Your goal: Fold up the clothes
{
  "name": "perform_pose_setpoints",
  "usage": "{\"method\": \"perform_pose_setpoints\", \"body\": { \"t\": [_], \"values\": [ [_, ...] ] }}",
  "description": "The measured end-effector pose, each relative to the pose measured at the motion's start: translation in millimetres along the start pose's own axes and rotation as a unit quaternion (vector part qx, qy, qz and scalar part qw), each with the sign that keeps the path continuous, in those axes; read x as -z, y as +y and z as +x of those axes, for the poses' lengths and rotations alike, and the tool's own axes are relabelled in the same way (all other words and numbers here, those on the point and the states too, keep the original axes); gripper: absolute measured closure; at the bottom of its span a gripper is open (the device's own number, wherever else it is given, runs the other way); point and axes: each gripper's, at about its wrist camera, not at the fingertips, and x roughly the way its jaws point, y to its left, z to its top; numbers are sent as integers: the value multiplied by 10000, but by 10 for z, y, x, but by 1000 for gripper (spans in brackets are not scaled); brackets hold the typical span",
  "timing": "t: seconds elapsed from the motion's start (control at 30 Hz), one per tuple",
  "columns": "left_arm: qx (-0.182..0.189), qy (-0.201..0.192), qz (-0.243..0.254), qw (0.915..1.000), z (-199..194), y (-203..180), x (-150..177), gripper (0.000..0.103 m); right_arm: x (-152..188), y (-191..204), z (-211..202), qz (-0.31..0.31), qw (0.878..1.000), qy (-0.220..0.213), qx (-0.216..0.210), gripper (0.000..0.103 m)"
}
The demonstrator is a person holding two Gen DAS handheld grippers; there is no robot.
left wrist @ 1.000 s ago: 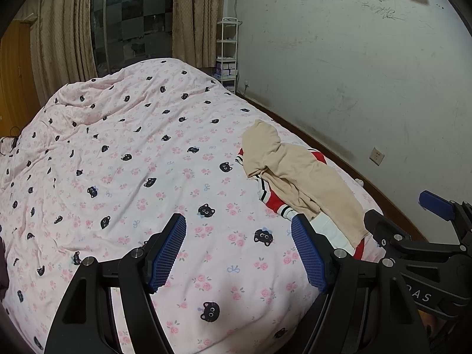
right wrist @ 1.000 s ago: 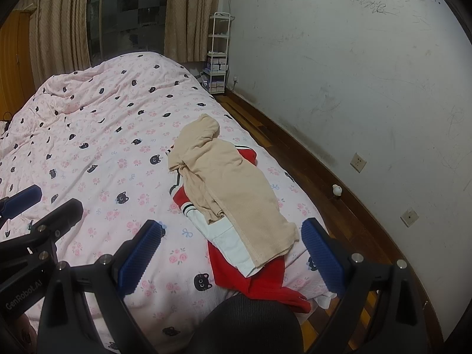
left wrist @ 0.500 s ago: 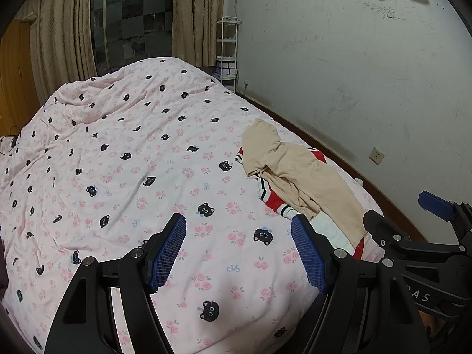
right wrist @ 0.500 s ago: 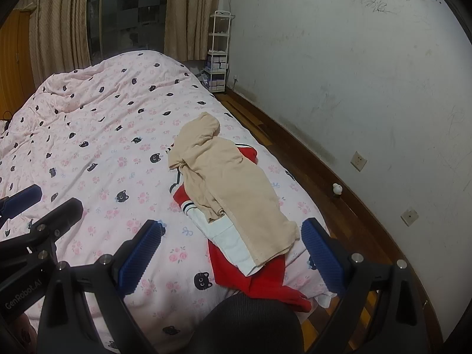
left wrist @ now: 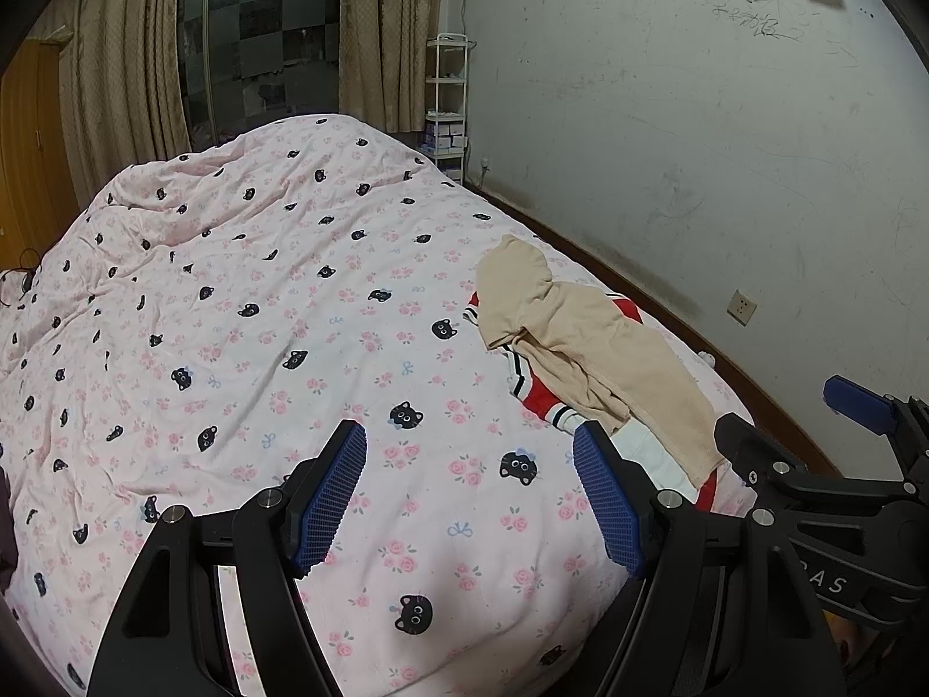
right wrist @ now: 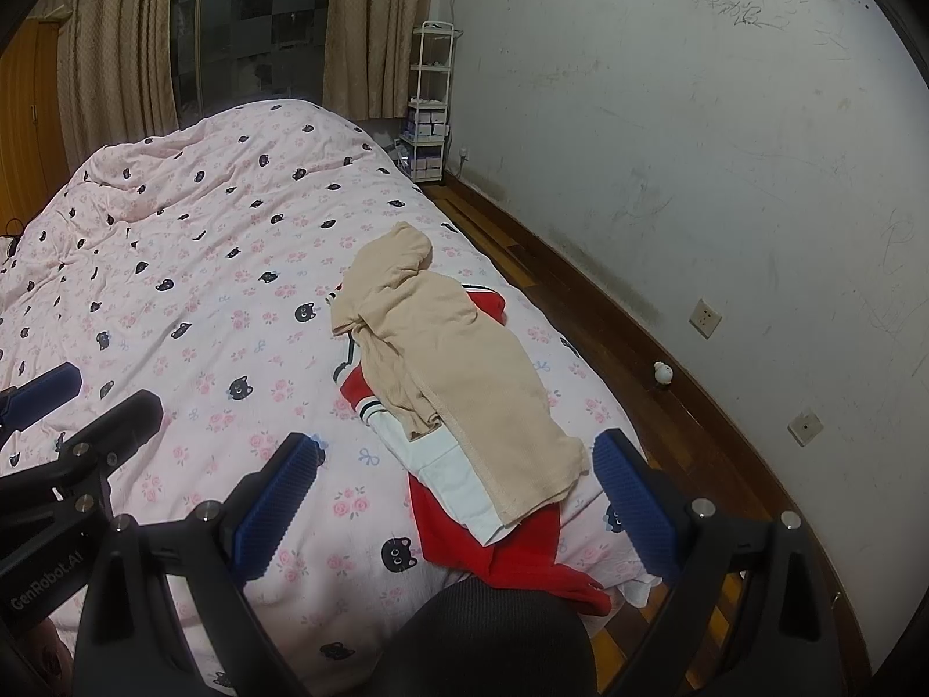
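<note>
Clothes pile sits on the bed point(right wrist: 174, 302), near its wall-side edge, toward the foot end. Top layer is a beige garment point(right wrist: 447, 360), ribbed knit, hood-like bunch at the far end, laid long-ways and rumpled, hem curling at the near end. Under it a red and white garment point(right wrist: 464, 499) w/ dark striped trim showing at its left side; red part trails off the bed's foot edge. In left wrist view same stack: beige garment point(left wrist: 586, 348) over red and white garment point(left wrist: 540, 395). Nothing folded yet.

Bed cover is pink w/ black cat faces and roses, wrinkled toward the head end. Beyond the bed's head: beige curtains point(right wrist: 371, 29), dark tiled window, white shelf rack point(right wrist: 432, 99) w/ small boxes. Scuffed white wall point(right wrist: 697, 145) runs along the bed's right side, wood floor strip between, wall sockets low down, small white object point(right wrist: 662, 373) on the floor by the skirting. Dark rounded thing point(right wrist: 493, 639) at the bed's foot, partly blocking the view; can't tell what it is.

Right gripper point(right wrist: 458, 488): blue pads spread wide, above the near end of the pile, touching nothing, empty. Left gripper point(left wrist: 470, 488): also spread wide, over bare cover left of the pile, empty.
</note>
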Motion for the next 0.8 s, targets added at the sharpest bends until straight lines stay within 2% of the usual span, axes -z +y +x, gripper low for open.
{"method": "perform_pose_setpoints", "body": {
  "t": [0.8],
  "values": [
    [13,26,-61,10000,2,30,20,34,3,18,58,-23,10000,71,13,5]
  ]
}}
